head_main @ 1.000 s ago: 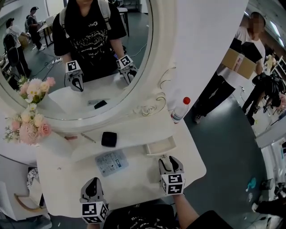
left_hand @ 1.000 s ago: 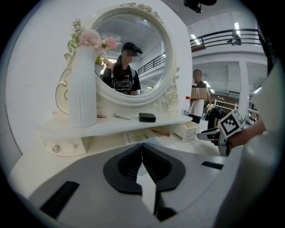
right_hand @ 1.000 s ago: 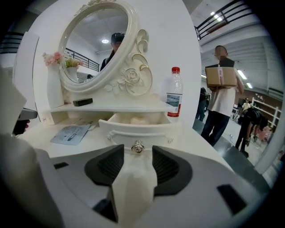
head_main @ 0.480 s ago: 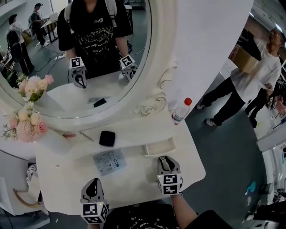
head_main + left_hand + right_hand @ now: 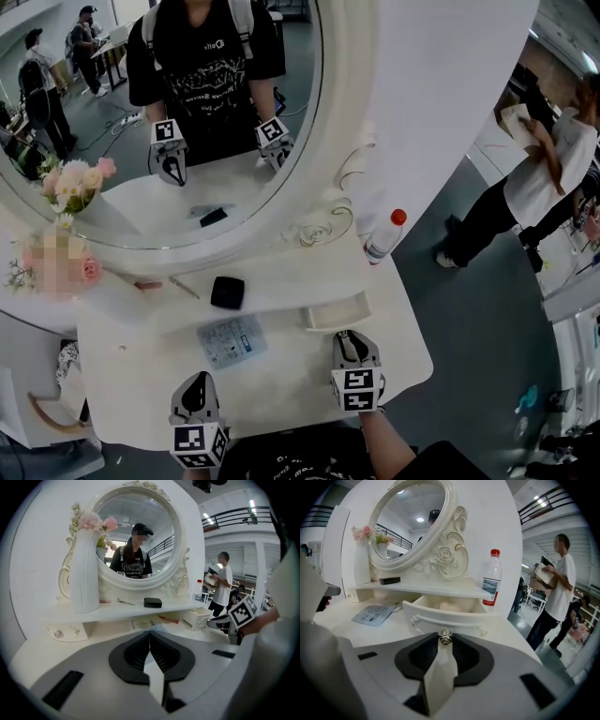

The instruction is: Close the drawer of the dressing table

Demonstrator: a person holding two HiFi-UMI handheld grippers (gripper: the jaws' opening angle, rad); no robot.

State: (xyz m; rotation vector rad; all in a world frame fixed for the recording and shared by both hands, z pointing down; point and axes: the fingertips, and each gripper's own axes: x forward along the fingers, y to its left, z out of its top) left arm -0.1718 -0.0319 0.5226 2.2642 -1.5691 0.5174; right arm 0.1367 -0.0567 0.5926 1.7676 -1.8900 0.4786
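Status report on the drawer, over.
Copy: right tongs just closed onto the knob, left tongs shut, empty. The drawer stands open. Nothing visibly blocking it.

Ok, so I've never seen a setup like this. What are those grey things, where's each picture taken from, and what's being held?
A person holds a gripping tool in each hand. The head camera looks down on a white dressing table; two more cameras ride on the tools. On it: a black case, a printed sheet, a bottle and a flower vase. The left tool is shut and empty. The right tool has just been closing on the knob of the open drawer.
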